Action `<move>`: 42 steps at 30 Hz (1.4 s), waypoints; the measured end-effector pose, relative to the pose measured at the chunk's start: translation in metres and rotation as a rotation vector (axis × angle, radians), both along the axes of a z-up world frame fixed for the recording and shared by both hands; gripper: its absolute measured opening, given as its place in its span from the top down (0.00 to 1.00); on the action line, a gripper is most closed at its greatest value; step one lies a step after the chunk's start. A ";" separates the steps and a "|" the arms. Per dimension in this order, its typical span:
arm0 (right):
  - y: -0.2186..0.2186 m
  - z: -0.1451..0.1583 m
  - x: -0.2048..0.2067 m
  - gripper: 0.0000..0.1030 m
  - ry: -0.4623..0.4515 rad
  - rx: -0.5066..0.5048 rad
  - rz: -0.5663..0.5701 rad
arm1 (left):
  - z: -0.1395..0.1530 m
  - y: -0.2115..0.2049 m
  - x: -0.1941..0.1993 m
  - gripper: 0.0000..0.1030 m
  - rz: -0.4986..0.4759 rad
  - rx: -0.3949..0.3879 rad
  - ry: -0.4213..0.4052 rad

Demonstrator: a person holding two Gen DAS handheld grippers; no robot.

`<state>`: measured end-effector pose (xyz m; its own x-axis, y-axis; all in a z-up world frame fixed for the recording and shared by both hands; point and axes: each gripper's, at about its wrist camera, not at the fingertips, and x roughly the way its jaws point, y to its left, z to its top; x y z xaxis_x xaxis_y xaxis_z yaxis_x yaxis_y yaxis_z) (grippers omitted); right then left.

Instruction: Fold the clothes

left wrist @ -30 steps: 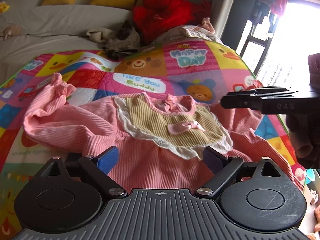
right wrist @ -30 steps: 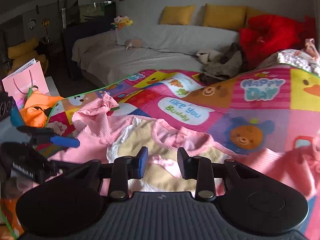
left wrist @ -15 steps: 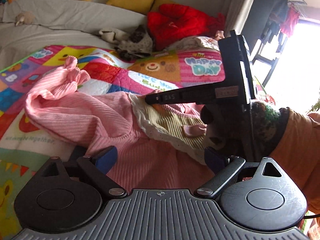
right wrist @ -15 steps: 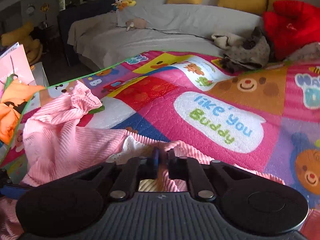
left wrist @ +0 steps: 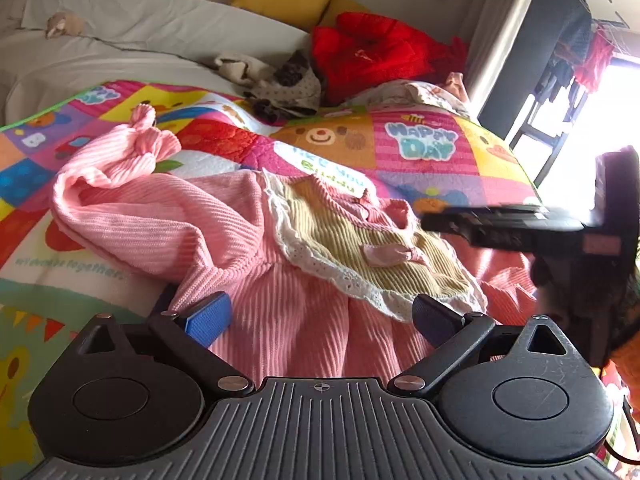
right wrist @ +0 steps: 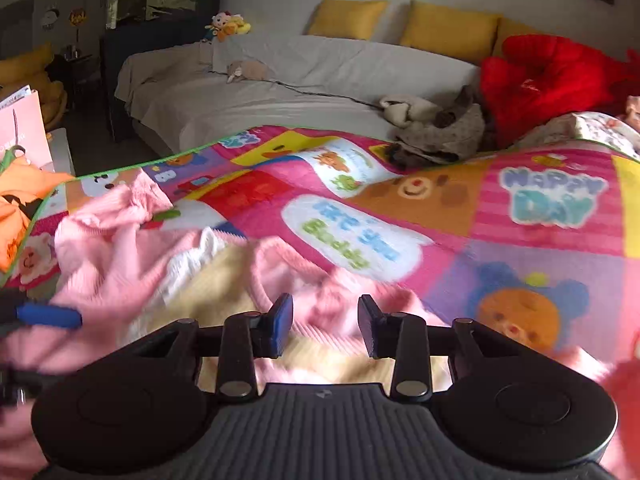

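Note:
A pink ribbed baby dress (left wrist: 248,248) with a yellow lace-edged bib panel (left wrist: 352,248) and a small pink bow lies face up on a colourful patchwork quilt (left wrist: 424,148). Its left sleeve (left wrist: 120,156) is bunched up toward the quilt's left side. My left gripper (left wrist: 320,316) is open, low over the dress's skirt. My right gripper (right wrist: 324,324) is open and empty just above the neckline (right wrist: 288,260); it also shows in the left wrist view (left wrist: 432,222) at the right, over the dress's right shoulder.
A red jacket (left wrist: 372,52), a grey-brown heap of clothes (left wrist: 280,84) and a floral garment (left wrist: 420,92) lie at the quilt's far end. Behind is a grey sofa (right wrist: 280,80) with yellow cushions. An orange item (right wrist: 20,200) and a pink bag stand at the left.
My right gripper was shut at the dress's neckline half a second ago; now it is open and has pulled back to the right. The left gripper stayed open over the skirt.

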<state>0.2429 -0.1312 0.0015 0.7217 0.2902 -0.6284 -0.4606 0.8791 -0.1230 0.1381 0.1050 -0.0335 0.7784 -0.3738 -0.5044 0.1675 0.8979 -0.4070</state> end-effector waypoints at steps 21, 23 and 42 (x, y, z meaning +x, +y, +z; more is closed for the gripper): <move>-0.184 0.044 -0.057 0.37 -0.157 0.118 -0.492 | -0.001 0.000 0.000 0.02 0.008 -0.008 -0.002; -0.190 0.044 -0.036 0.37 -0.209 0.041 -0.535 | -0.001 0.001 -0.001 0.02 0.008 -0.010 -0.003; -0.041 0.158 -0.023 0.96 -0.255 0.276 -0.030 | -0.004 0.013 -0.001 0.02 0.020 -0.097 -0.011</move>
<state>0.2204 -0.1721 0.1598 0.8558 0.3998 -0.3282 -0.4190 0.9079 0.0133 0.1371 0.1177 -0.0380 0.7915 -0.4048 -0.4579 0.1550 0.8576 -0.4903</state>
